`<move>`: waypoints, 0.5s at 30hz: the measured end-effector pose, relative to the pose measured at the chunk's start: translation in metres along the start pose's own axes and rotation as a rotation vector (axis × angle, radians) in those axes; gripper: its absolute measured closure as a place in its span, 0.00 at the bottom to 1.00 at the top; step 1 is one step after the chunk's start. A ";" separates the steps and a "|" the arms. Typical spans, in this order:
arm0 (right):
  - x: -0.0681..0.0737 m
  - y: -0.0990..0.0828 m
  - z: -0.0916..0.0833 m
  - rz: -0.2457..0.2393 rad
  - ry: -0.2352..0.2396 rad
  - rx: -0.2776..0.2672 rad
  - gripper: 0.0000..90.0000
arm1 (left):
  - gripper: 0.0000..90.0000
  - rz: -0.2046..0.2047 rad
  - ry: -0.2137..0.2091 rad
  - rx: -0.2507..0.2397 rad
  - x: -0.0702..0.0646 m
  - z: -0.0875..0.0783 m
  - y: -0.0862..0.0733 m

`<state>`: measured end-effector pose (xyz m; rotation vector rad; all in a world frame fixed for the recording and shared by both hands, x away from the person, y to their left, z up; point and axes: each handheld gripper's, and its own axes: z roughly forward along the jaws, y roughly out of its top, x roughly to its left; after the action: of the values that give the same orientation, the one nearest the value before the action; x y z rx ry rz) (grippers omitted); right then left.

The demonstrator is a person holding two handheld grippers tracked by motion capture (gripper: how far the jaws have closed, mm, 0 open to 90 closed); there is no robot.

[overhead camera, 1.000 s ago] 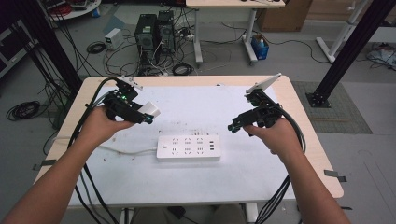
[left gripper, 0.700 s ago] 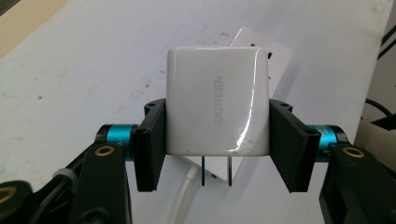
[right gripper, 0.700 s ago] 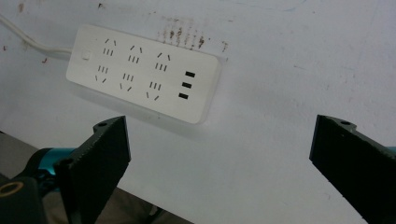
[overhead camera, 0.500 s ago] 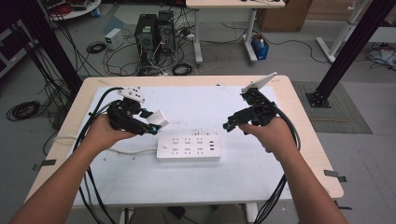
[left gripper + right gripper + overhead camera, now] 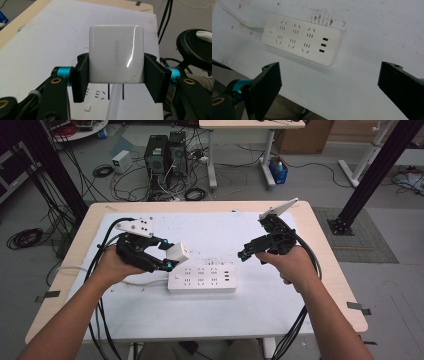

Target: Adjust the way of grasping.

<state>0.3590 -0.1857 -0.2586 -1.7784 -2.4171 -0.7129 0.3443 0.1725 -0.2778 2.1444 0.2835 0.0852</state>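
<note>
White-topped counter [image 5: 280,310] sitting in cable-strewn lab.
Left tongs [image 5: 167,256] clamping charger [image 5: 177,251] above power strip [image 5: 201,279]; right tongs [image 5: 241,255] hovering wide at 3 o'clock.

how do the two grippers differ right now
The left gripper is shut on a white charger, its prongs pointing down above the white power strip; the right gripper holds nothing, its jaws wide apart. In the high view the left gripper hovers at the strip's left end, while the right gripper hangs beyond the strip's right end. Both are black with teal joints, each held in one hand above the table.
</note>
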 end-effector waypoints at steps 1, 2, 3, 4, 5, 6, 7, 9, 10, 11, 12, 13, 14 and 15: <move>0.000 0.000 0.000 0.004 0.008 0.000 0.05 | 0.47 0.006 -0.005 -0.001 0.000 0.001 0.001; 0.000 0.000 0.000 0.005 0.017 0.001 0.05 | 0.47 0.015 -0.006 -0.002 0.000 0.003 0.001; 0.000 0.000 0.000 0.011 0.033 0.001 0.05 | 0.47 0.017 -0.005 -0.005 -0.001 0.004 0.001; 0.000 0.000 0.000 0.016 0.054 0.002 0.05 | 0.47 0.020 -0.007 -0.002 -0.001 0.005 0.002; 0.000 0.000 0.000 0.018 0.074 0.007 0.05 | 0.47 0.019 -0.009 -0.004 -0.002 0.006 0.002; 0.000 -0.001 0.000 0.028 0.095 0.014 0.05 | 0.47 0.026 -0.007 -0.006 -0.002 0.008 0.002; 0.000 -0.001 0.001 0.040 0.122 0.020 0.05 | 0.47 0.027 -0.013 -0.005 -0.002 0.009 0.002; 0.000 -0.001 0.002 0.061 0.186 0.024 0.05 | 0.47 0.035 -0.020 -0.010 -0.002 0.011 0.002; 0.000 -0.001 0.003 0.069 0.210 0.022 0.05 | 0.47 0.047 -0.021 -0.002 -0.001 0.012 0.003; 0.000 -0.002 0.002 0.076 0.224 0.022 0.05 | 0.47 0.041 -0.027 -0.006 -0.002 0.014 0.003; 0.000 -0.002 0.002 0.081 0.236 0.020 0.05 | 0.47 0.042 -0.029 -0.001 -0.002 0.016 0.003; 0.001 -0.002 0.003 0.083 0.249 0.016 0.05 | 0.47 0.049 -0.030 0.003 -0.002 0.017 0.003; 0.001 -0.002 0.003 0.090 0.270 0.015 0.05 | 0.47 0.048 -0.036 0.002 -0.003 0.019 0.004; 0.001 -0.002 0.003 0.096 0.296 0.012 0.05 | 0.47 0.057 -0.040 0.003 -0.002 0.020 0.004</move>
<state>0.3576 -0.1839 -0.2617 -1.6375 -2.1266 -0.8789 0.3459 0.1538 -0.2854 2.1551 0.1998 0.0749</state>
